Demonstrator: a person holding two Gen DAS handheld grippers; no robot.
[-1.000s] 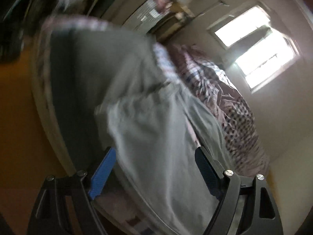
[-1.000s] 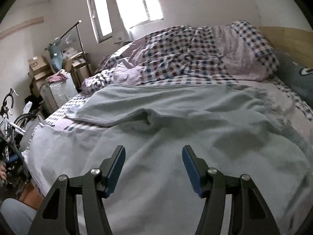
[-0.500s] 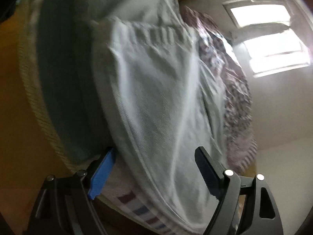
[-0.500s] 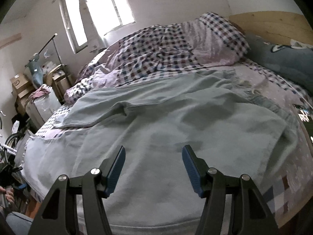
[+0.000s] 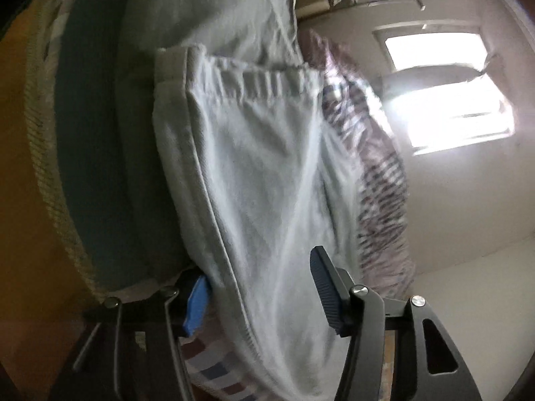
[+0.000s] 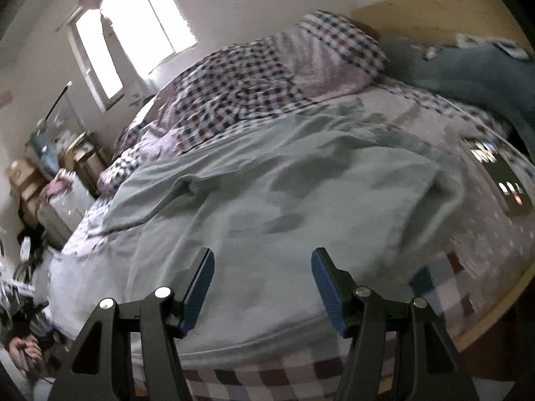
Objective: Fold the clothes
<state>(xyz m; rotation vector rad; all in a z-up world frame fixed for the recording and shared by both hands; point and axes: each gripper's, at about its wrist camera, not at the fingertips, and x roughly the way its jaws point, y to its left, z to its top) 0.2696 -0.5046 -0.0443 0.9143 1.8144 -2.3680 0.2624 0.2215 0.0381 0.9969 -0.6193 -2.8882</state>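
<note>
A pale grey-green garment (image 6: 267,200) lies spread over the bed, with a sleeve or leg folded across its far side. In the left wrist view the same garment (image 5: 260,173) shows a ribbed band (image 5: 274,82) at its far end. My left gripper (image 5: 260,295) straddles the garment's near edge. Its jaws are closing, one finger (image 5: 197,304) under the cloth and the other (image 5: 324,287) above it, with a gap still showing. My right gripper (image 6: 262,287) hovers open over the garment's near hem, nothing between its fingers.
A checked quilt (image 6: 250,93) is bunched at the far side of the bed under a window (image 6: 133,33). A phone (image 6: 501,180) lies on the sheet at right, near a blue-grey pillow (image 6: 485,70) and wooden headboard (image 6: 434,10). Boxes and clutter (image 6: 50,183) stand at left.
The left gripper sank and rolled to the garment's edge and its jaws narrowed around the cloth. The right gripper swung right along the bed, bringing the phone into view, jaws unchanged.
</note>
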